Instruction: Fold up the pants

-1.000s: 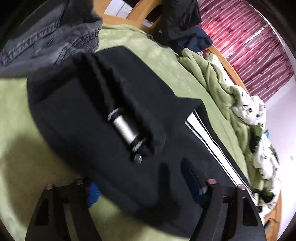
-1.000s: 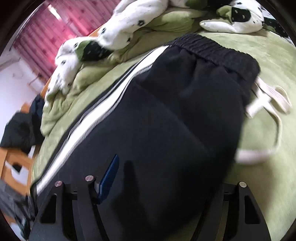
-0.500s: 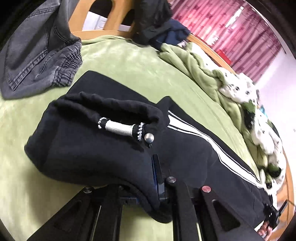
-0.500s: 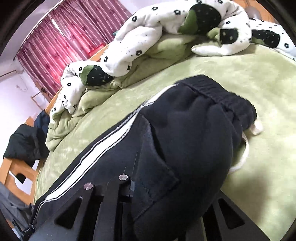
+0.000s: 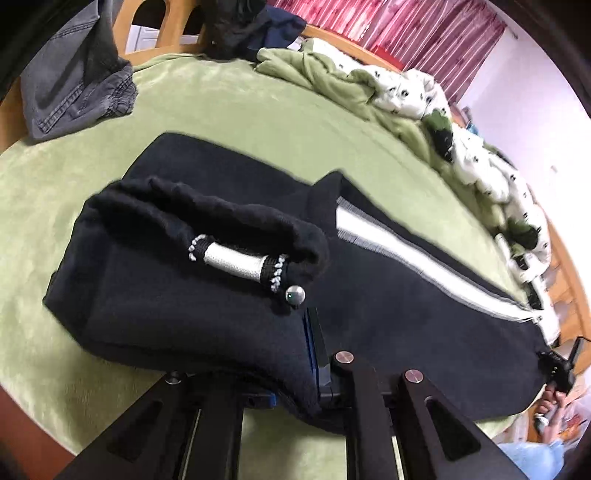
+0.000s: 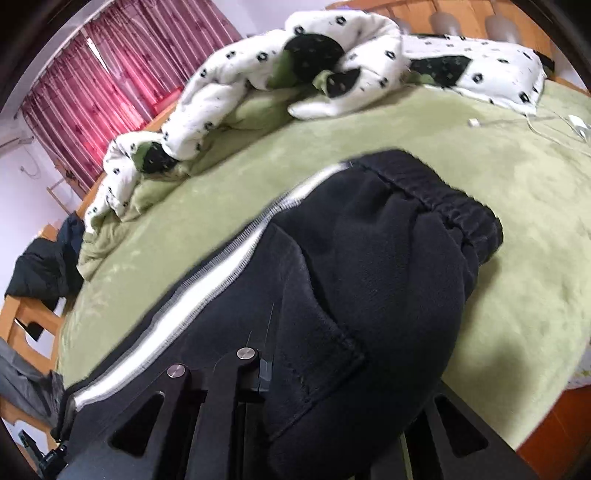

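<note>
Bed: green plush blanket covers it, with a wooden frame at the edge.
Curtains: magenta curtains behind the bed.
Duvet: white spotted duvet bunched along the far side of the bed, well apart from the pants.
Jeans: grey jeans heaped at a corner, near the cuff end.
Cable: white charger cable lies beyond the waistband.
Pants: black pants with a white side stripe lie across the blanket; the cuff end is folded over, with a white cord wrap and a metal bead on top.
Left claw: narrow, pinching the folded cuff-end fabric.
Right claw: closed down on the bunched cloth near the elastic waistband.
</note>
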The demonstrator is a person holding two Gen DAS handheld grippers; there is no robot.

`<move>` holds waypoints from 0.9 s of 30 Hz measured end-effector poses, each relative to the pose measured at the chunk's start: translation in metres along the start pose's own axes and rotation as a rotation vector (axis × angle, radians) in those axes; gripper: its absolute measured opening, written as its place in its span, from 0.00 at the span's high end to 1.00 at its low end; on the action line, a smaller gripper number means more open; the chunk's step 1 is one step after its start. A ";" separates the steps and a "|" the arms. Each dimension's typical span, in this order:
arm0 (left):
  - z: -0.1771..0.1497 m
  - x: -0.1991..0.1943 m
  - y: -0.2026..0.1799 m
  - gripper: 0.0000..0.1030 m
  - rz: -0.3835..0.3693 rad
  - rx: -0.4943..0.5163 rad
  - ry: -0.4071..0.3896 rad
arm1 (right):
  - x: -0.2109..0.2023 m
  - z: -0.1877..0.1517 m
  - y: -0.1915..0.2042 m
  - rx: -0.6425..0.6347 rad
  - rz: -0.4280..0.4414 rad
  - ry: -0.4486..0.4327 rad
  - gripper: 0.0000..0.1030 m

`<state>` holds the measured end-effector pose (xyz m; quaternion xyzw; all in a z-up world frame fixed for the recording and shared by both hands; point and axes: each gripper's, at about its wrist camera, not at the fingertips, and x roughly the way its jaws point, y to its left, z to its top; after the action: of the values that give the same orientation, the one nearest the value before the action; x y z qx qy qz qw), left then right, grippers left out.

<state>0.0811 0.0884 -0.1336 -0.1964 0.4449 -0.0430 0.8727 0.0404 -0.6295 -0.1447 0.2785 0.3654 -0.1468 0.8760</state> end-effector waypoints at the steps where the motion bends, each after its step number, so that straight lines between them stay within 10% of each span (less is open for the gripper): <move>1: -0.002 0.000 0.002 0.84 0.002 -0.018 0.010 | 0.002 -0.004 -0.005 0.009 -0.001 0.013 0.83; 8: -0.005 -0.028 0.022 0.51 0.050 -0.057 -0.007 | -0.027 -0.021 -0.033 0.048 -0.009 -0.006 0.51; 15: -0.011 -0.050 0.013 0.50 0.115 0.048 -0.035 | -0.022 0.014 -0.052 0.125 -0.024 -0.056 0.29; 20: -0.009 -0.071 -0.002 0.50 0.113 0.091 -0.106 | 0.013 0.035 -0.071 0.281 -0.060 -0.055 0.35; 22: -0.006 -0.079 -0.007 0.50 0.133 0.117 -0.119 | 0.000 0.054 -0.068 0.226 -0.049 -0.114 0.55; 27: 0.000 -0.089 -0.007 0.49 0.094 0.111 -0.135 | -0.022 0.072 -0.054 0.103 -0.007 -0.170 0.51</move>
<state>0.0287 0.1042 -0.0631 -0.1291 0.3907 -0.0134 0.9113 0.0404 -0.7144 -0.1079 0.3085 0.2826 -0.1918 0.8878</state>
